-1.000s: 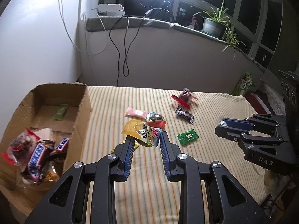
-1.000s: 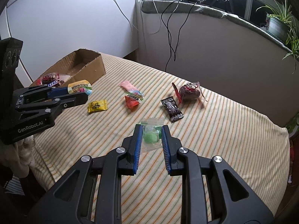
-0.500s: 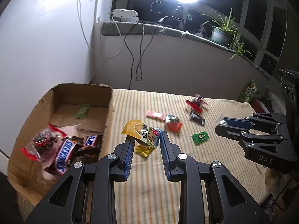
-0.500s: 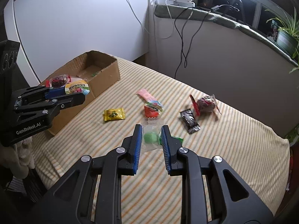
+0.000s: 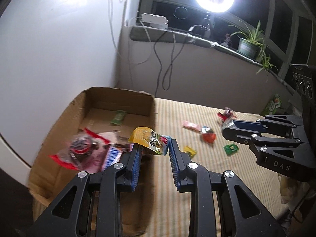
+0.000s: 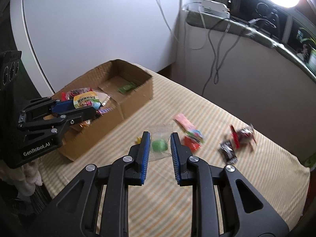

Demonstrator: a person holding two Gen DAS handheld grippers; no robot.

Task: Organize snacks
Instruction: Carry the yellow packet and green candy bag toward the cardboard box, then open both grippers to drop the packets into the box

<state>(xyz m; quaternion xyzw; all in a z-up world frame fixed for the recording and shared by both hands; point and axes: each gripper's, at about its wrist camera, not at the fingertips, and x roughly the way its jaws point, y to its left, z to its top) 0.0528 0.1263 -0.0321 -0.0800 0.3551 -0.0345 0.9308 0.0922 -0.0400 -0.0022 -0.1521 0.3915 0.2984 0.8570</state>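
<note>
My left gripper (image 5: 154, 148) is shut on a yellow snack packet (image 5: 149, 139) and holds it over the near right edge of the cardboard box (image 5: 118, 98). The box (image 6: 136, 96) holds several snacks, among them a red-wrapped one (image 5: 81, 148) and a green bar (image 5: 118, 117). My right gripper (image 6: 159, 144) is shut on a clear packet with a green candy (image 6: 159, 145), above the striped bed. In the right wrist view the left gripper (image 6: 86, 106) with its yellow packet (image 6: 86, 99) hangs over the box.
Loose snacks lie on the striped bed: a pink packet (image 6: 184, 122), a red one (image 6: 191, 143), a dark bar (image 6: 228, 151), a red-and-dark wrapper (image 6: 242, 134), a small yellow packet (image 5: 189, 151), a green packet (image 5: 231, 149). White wall left, windowsill with cables and ring light behind.
Both grippers have moved left toward the box with their packets. The left one now hangs over the box edge; the right one has followed over the bed.
</note>
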